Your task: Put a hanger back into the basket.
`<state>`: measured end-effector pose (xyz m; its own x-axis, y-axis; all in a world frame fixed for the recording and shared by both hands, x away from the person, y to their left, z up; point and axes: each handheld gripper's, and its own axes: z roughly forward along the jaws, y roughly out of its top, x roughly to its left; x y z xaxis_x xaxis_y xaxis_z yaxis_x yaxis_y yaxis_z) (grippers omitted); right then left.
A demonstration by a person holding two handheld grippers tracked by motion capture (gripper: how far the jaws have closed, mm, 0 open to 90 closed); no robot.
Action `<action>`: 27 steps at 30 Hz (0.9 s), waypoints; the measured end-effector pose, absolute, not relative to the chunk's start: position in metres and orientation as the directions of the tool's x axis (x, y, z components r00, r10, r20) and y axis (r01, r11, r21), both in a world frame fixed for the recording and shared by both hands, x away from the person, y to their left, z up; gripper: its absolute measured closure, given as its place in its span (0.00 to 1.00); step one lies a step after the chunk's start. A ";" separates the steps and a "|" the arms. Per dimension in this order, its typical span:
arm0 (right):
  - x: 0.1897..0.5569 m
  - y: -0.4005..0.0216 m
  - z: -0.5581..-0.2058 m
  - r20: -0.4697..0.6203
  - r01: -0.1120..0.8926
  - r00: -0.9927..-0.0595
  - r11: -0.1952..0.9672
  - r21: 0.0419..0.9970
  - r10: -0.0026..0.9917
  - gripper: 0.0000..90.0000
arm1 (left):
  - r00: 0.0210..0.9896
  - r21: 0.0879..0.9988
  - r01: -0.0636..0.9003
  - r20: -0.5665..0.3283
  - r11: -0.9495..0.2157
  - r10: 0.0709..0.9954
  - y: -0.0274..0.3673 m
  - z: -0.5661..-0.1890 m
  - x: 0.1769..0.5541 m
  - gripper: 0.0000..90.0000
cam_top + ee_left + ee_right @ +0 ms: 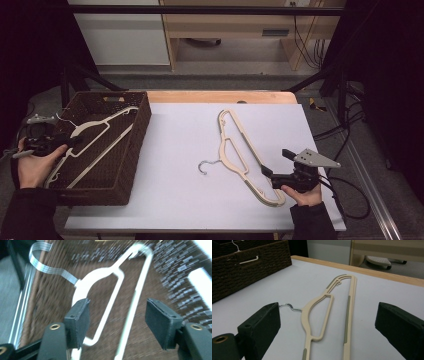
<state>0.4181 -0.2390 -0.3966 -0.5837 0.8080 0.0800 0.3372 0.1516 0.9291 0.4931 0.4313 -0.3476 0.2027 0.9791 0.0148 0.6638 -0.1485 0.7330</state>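
Both pads of my left claw (pixel 117 322) stand apart, nothing pinched; the white hanger (pixel 113 290) lies just beyond them in the basket (pixel 135 145). My right claw (pixel 327 332) gapes wide too, the cream hanger (pixel 329 312) lying between its pads on the tabletop (pixel 185 140).

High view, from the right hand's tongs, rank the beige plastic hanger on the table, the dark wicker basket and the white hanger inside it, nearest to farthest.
1. Beige plastic hanger, on the pale table just left of the right tongs.
2. Dark wicker basket, at the table's left edge.
3. White hanger, inside the basket, towards its far left side.
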 end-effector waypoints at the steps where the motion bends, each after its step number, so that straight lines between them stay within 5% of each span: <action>1: 0.418 -0.239 -0.397 0.080 0.337 -0.584 0.152 0.929 0.808 0.07 | 0.219 0.755 0.637 0.014 -0.154 0.976 0.425 -0.343 0.490 0.39; 16: 0.417 -0.239 -0.396 0.085 0.334 -0.583 0.143 0.932 0.808 0.07 | 0.568 0.931 0.294 0.009 -0.214 0.823 0.298 -0.310 0.455 0.13; 27: 0.415 -0.239 -0.396 0.086 0.323 -0.579 0.132 0.937 0.811 0.06 | 0.713 0.940 0.249 -0.016 -0.232 0.701 0.239 -0.329 0.447 0.12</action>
